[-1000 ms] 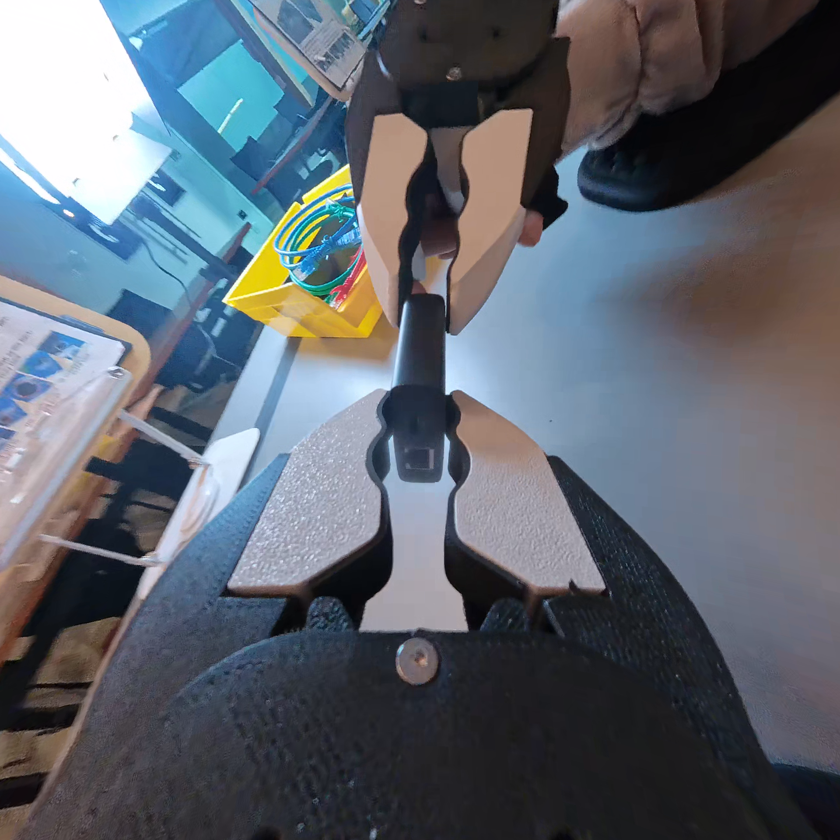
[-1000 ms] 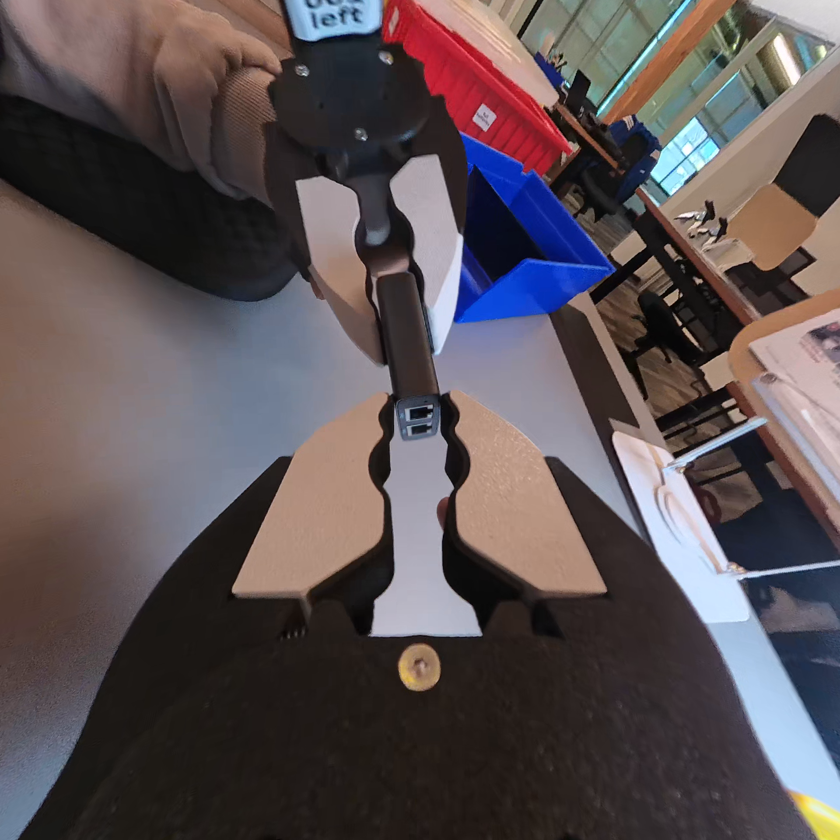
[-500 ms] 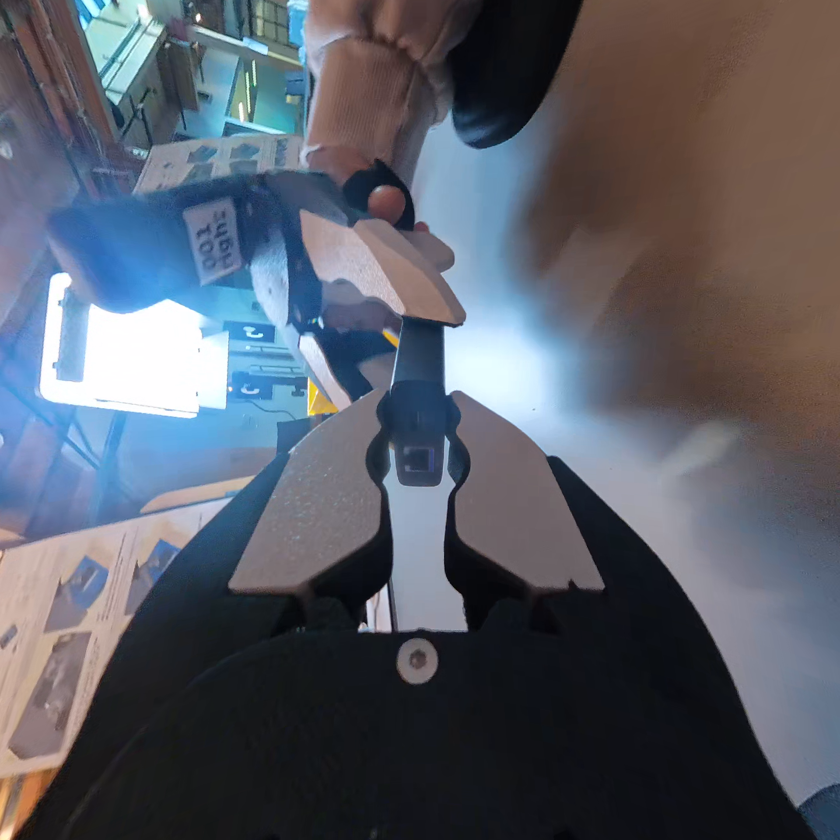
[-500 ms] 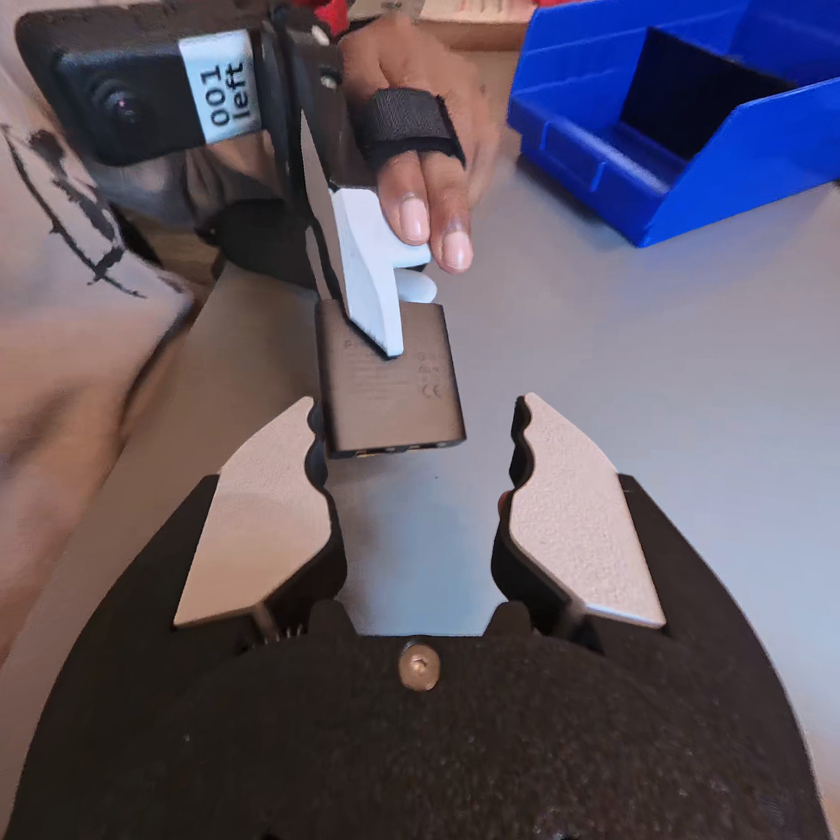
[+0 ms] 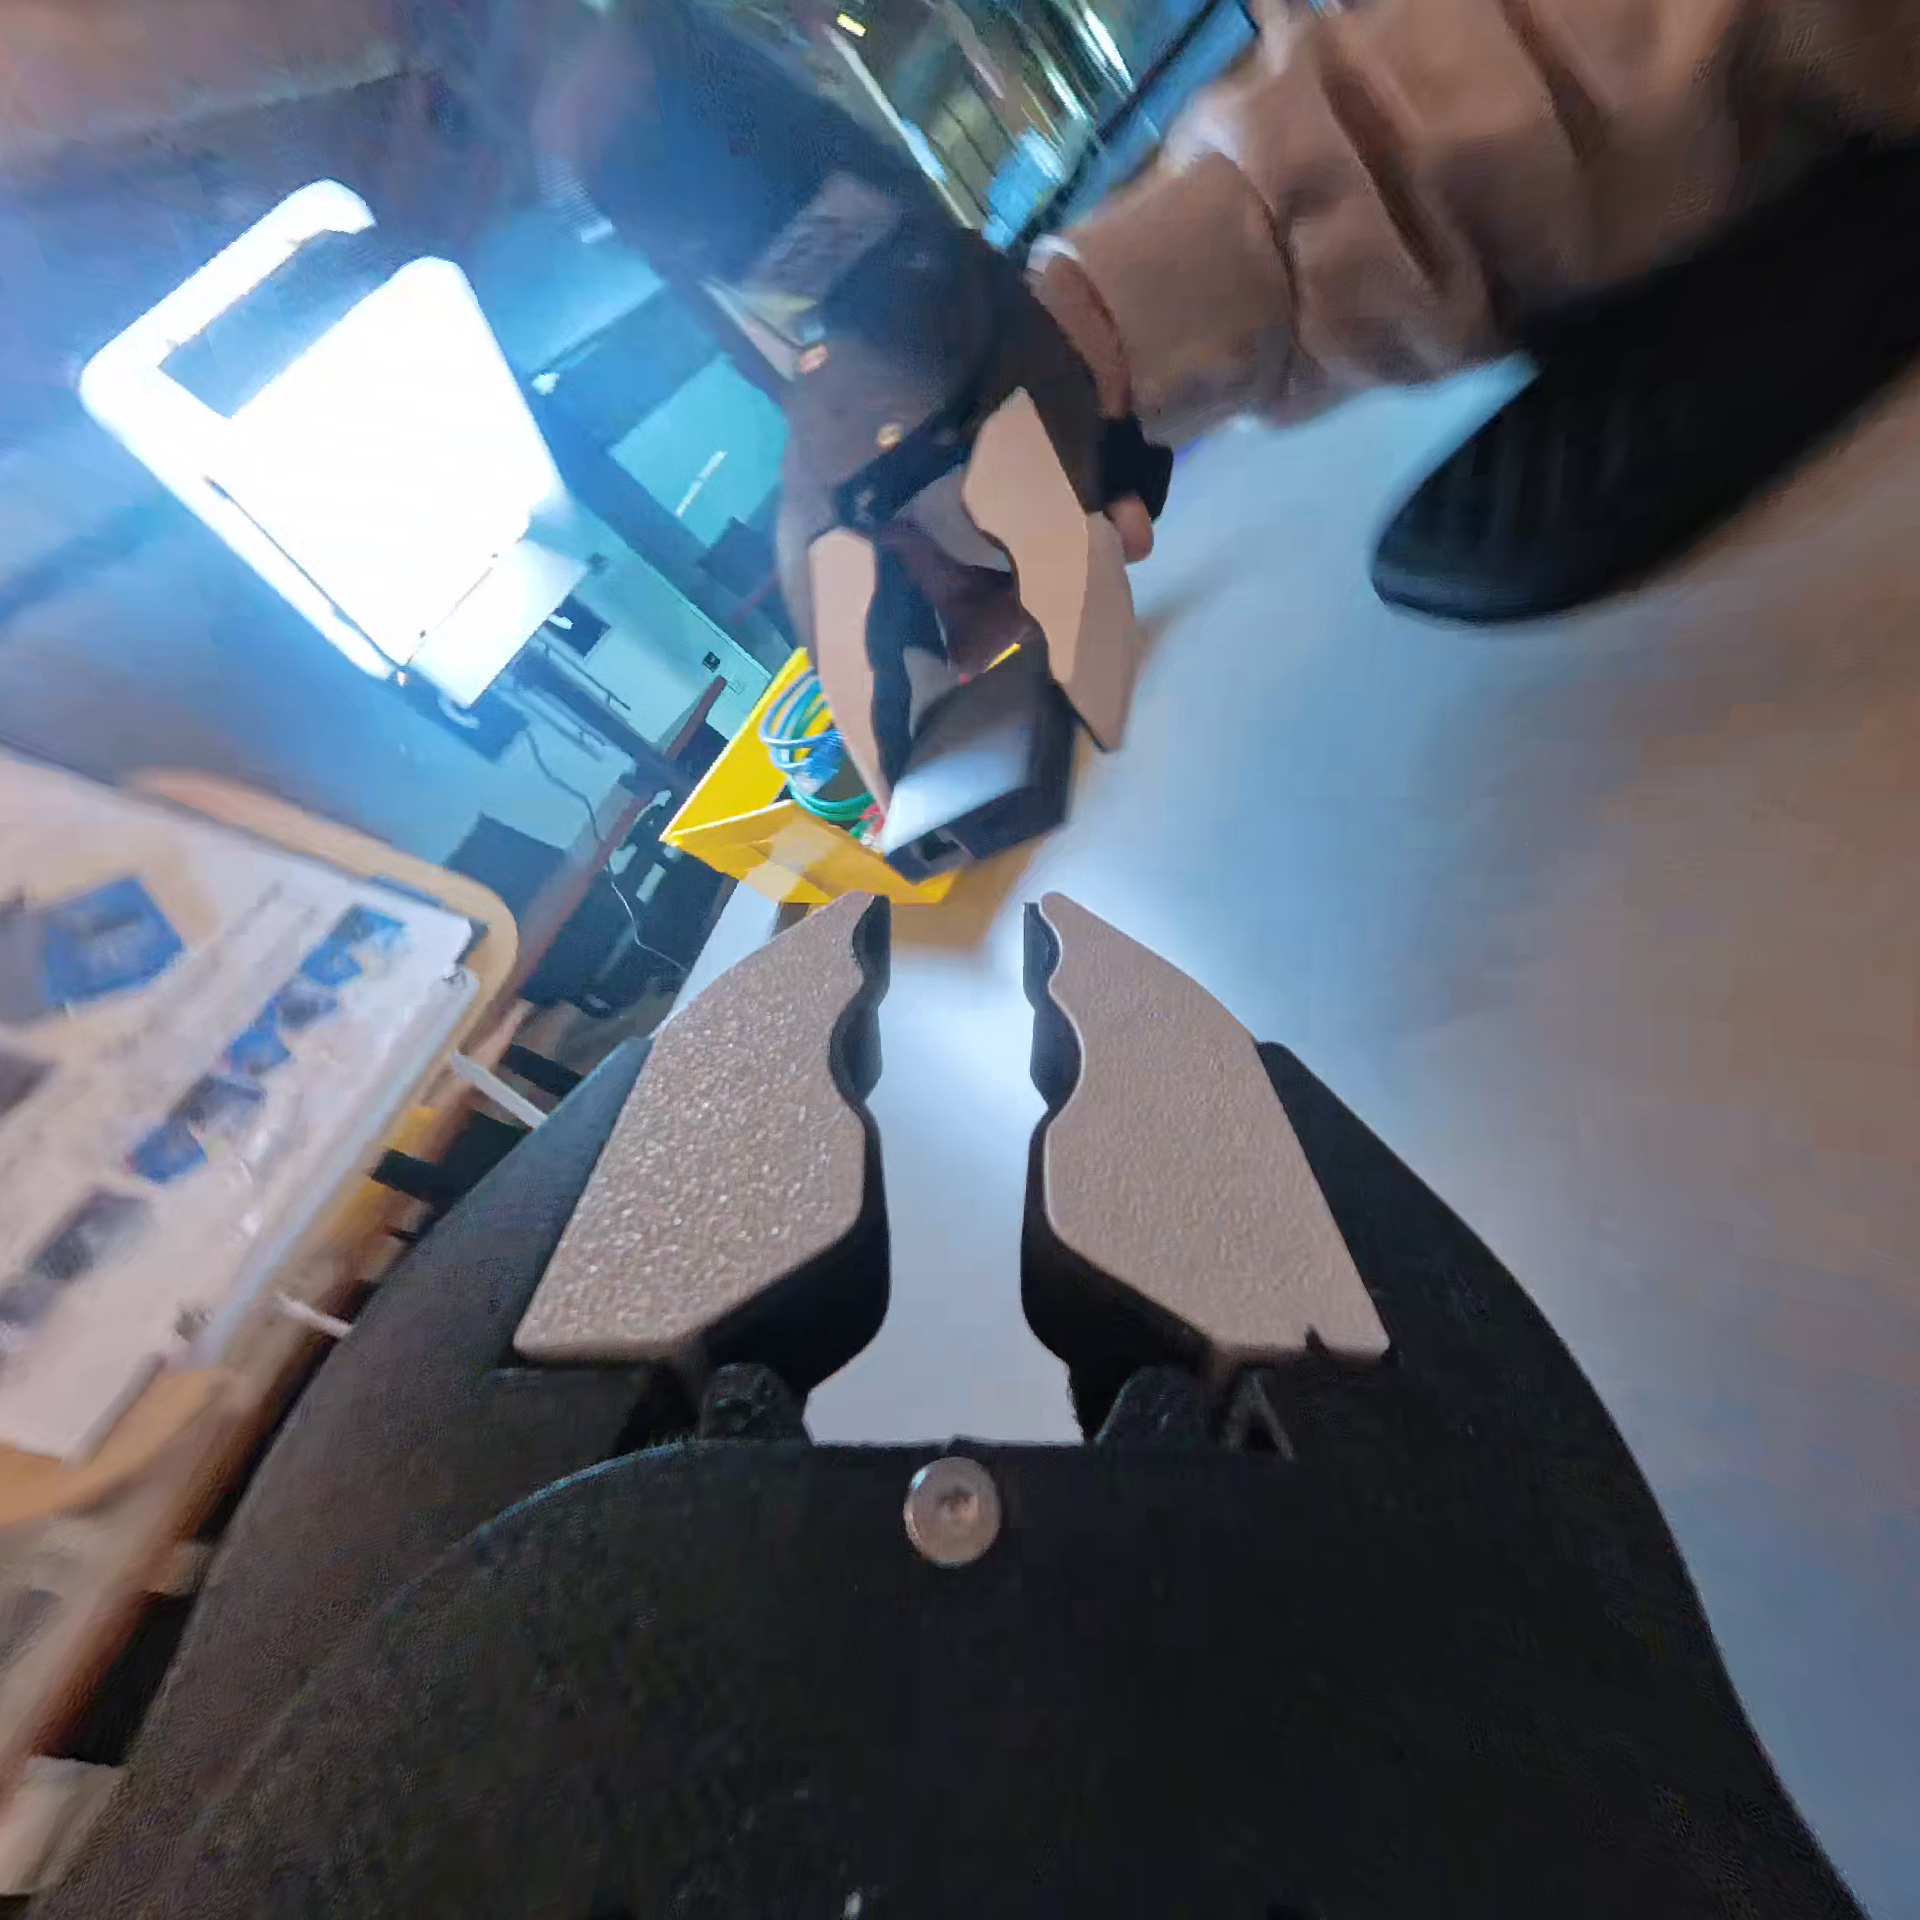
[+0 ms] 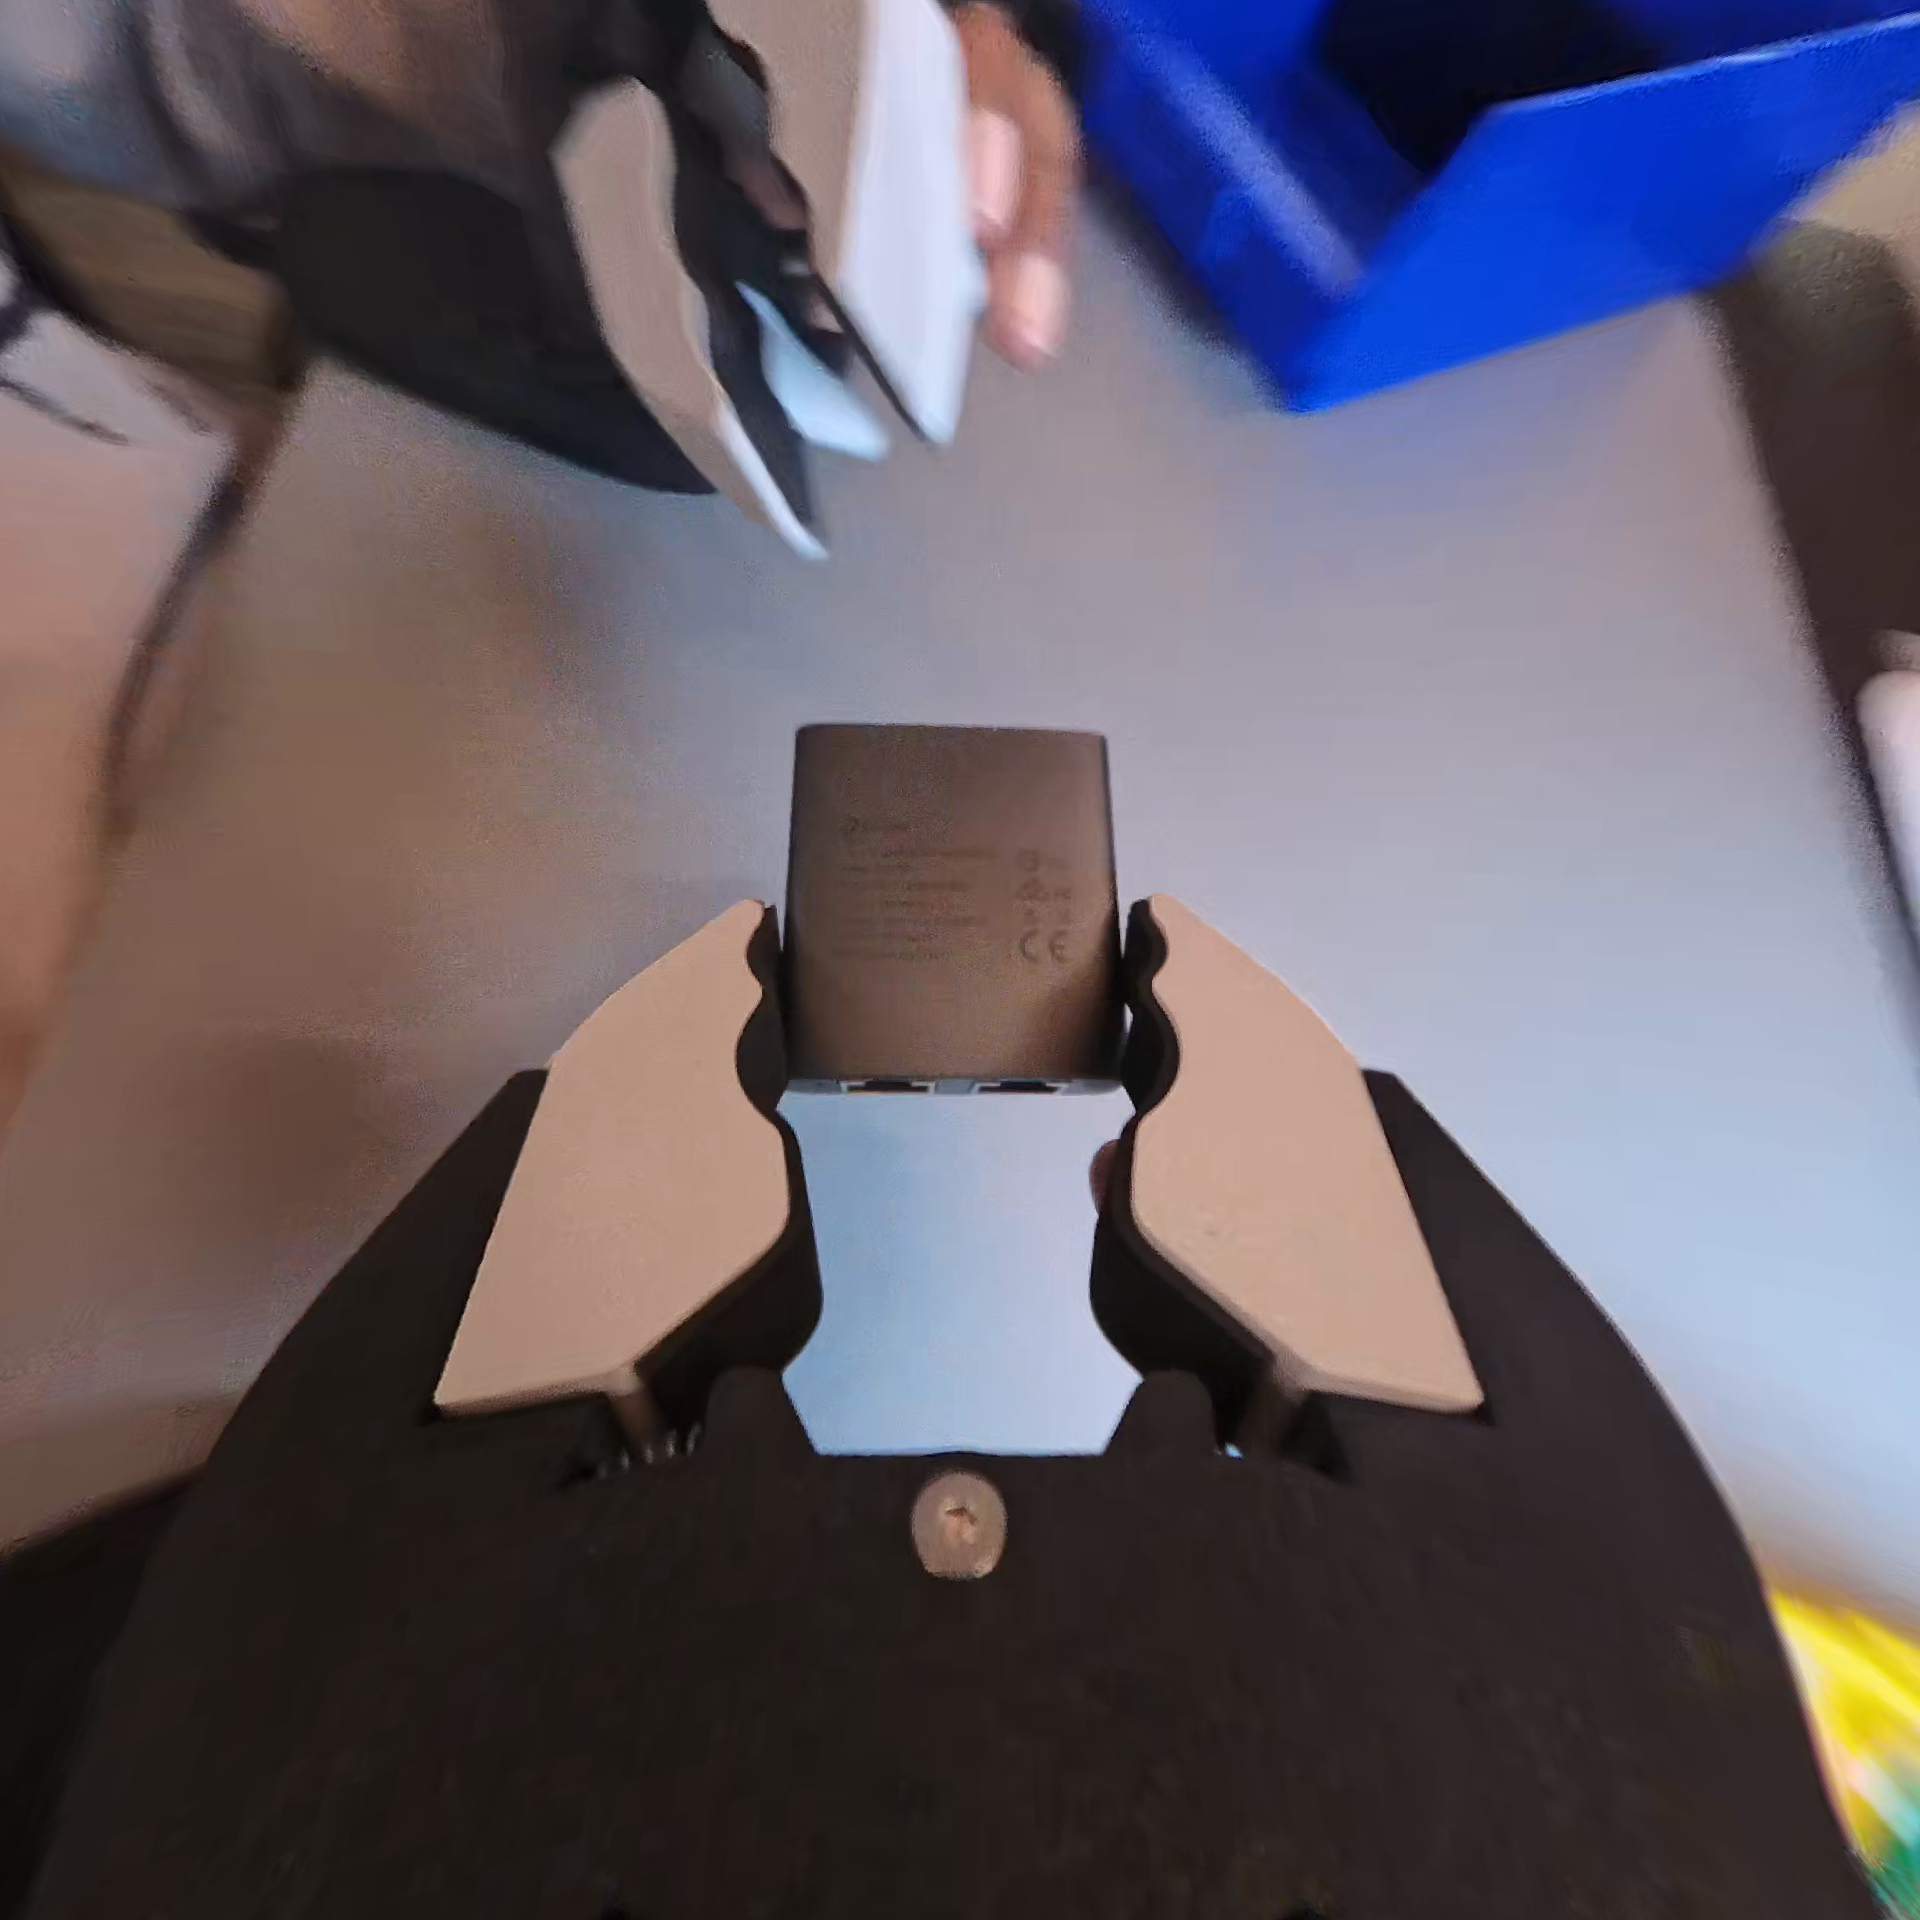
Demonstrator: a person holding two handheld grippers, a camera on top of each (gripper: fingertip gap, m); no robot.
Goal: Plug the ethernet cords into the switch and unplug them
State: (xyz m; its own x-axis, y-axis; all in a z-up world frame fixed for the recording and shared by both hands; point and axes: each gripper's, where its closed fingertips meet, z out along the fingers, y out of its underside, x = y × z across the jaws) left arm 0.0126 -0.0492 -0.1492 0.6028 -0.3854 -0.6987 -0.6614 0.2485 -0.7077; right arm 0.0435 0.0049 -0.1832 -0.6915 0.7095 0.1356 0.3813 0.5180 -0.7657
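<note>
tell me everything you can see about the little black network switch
The switch is a small, flat, matte dark box with rounded corners and faint printed markings on its broad face. Its near edge shows two ports side by side, both empty; no cord is plugged in there. The right gripper clamps its two side edges, holding it above the grey table. In the left wrist view it hangs tilted in front of the yellow bin. The left gripper is apart from it.

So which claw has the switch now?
The right claw: its fingers clamp the black switch by both sides. The left claw is open, with nothing between its fingers.
</note>
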